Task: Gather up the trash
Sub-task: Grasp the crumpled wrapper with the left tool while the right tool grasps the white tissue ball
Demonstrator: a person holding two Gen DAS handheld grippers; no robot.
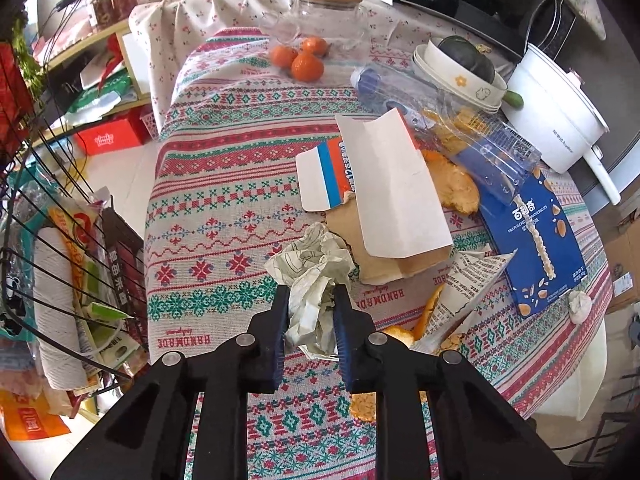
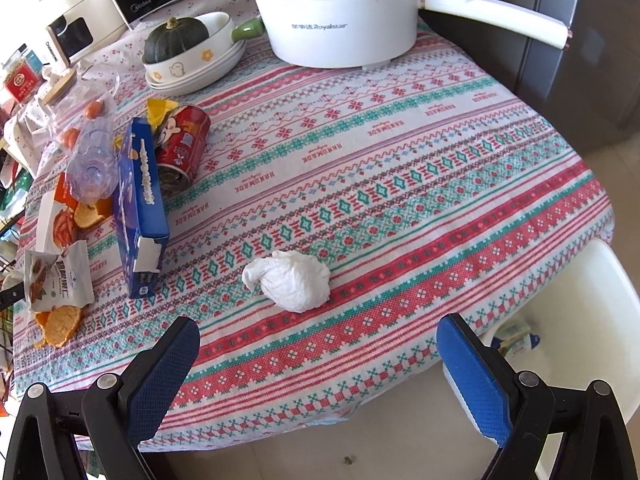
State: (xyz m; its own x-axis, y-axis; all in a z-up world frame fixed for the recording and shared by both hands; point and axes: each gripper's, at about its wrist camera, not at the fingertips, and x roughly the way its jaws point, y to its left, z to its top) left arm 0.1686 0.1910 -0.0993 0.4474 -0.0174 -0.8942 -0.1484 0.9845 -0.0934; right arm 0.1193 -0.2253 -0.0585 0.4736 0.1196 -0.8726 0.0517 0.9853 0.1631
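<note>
My left gripper (image 1: 310, 296) is shut on a crumpled printed paper wrapper (image 1: 312, 276), held just above the patterned tablecloth (image 1: 224, 216). Beyond it lie a torn cardboard box (image 1: 384, 192), orange peels (image 1: 456, 188), a clear plastic bottle (image 1: 440, 120) and a blue biscuit box (image 1: 536, 240). My right gripper (image 2: 318, 332) is open and empty, near the table's front edge. A crumpled white tissue (image 2: 290, 280) lies on the cloth just ahead of it. The blue biscuit box (image 2: 138, 200) and a red can (image 2: 182, 144) lie to its left.
A wire basket (image 1: 60, 280) full of packets stands left of the table. Tangerines (image 1: 306, 60), stacked bowls with a squash (image 2: 188, 56) and a white electric pot (image 2: 340, 12) stand at the back. A white chair (image 2: 580, 320) is at the table's right.
</note>
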